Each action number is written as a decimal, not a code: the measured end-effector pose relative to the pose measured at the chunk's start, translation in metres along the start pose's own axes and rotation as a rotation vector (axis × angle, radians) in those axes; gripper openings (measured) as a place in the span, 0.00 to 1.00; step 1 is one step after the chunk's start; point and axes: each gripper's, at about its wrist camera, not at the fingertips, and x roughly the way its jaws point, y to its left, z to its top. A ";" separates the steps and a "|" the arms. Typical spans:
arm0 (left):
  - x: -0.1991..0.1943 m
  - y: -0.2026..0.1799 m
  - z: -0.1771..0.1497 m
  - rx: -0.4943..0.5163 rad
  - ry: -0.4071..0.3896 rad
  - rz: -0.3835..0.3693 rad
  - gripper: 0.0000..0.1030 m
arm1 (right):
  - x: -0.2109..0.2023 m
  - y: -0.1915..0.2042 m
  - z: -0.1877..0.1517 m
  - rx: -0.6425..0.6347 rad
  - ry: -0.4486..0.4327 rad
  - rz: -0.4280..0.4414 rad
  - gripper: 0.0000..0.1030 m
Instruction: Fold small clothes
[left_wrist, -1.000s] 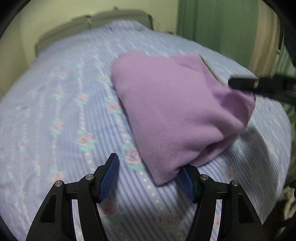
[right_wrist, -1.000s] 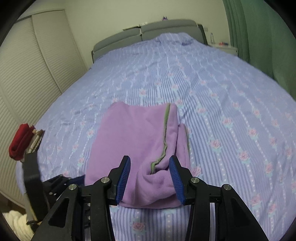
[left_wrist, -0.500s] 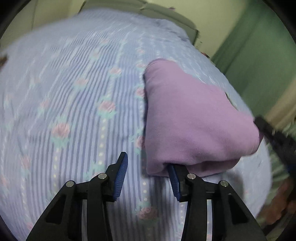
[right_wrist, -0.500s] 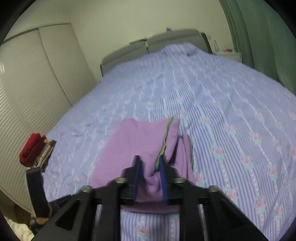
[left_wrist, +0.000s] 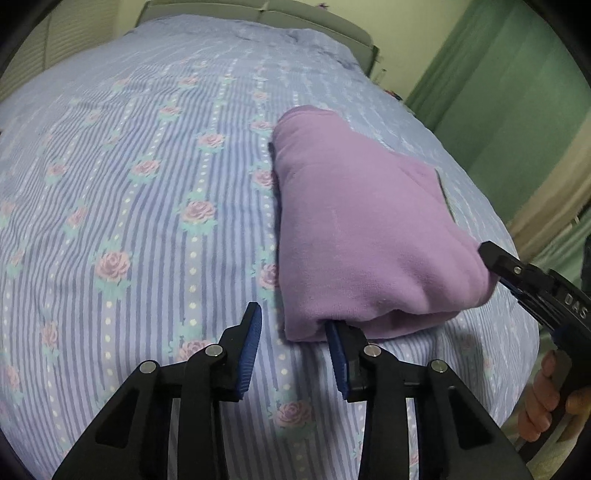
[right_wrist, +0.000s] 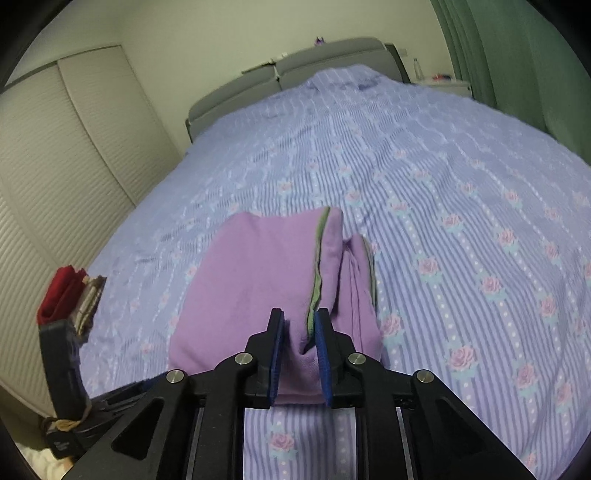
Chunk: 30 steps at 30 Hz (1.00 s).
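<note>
Right gripper (right_wrist: 299, 350): jaws drawn narrow, pinching a bunch of the purple garment (right_wrist: 258, 280) at its near edge, beside the green trim (right_wrist: 316, 273). Cloth is visibly squeezed between the blue pads (right_wrist: 276, 354). Grip appears secure.

Left gripper (left_wrist: 295, 347): jaws stand wide. The right-hand pad is tucked under or against the garment's near left corner; the left-hand pad (left_wrist: 251, 347) rests clear over the bedspread (left_wrist: 129, 184). Nothing is gripped. Whether the tucked pad lies below the cloth or only touches its edge cannot be settled from the pictures.

Garment: lies near the foot of the bed on the striped, rose-patterned bedspread, already doubled into a thick, roughly rectangular bundle with several layers showing at the near edge. A second flap (right_wrist: 360, 273) sits slightly offset to the right of the trim.

Assessment: the main folds seem done. What remains, in my judgement, is a final fold or a squaring and setting aside; the left gripper would need to close on its corner first. A red folded item (right_wrist: 61, 291) sits at the bed's left edge.
</note>
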 end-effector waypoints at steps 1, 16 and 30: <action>0.000 -0.001 0.000 0.013 -0.001 -0.004 0.29 | 0.001 -0.002 -0.001 0.010 0.006 -0.002 0.20; -0.002 -0.016 -0.001 0.128 -0.001 0.001 0.20 | -0.010 0.000 -0.006 -0.072 -0.041 -0.036 0.10; 0.011 -0.002 -0.001 0.097 0.028 -0.023 0.24 | 0.010 -0.012 -0.022 -0.107 -0.018 -0.143 0.10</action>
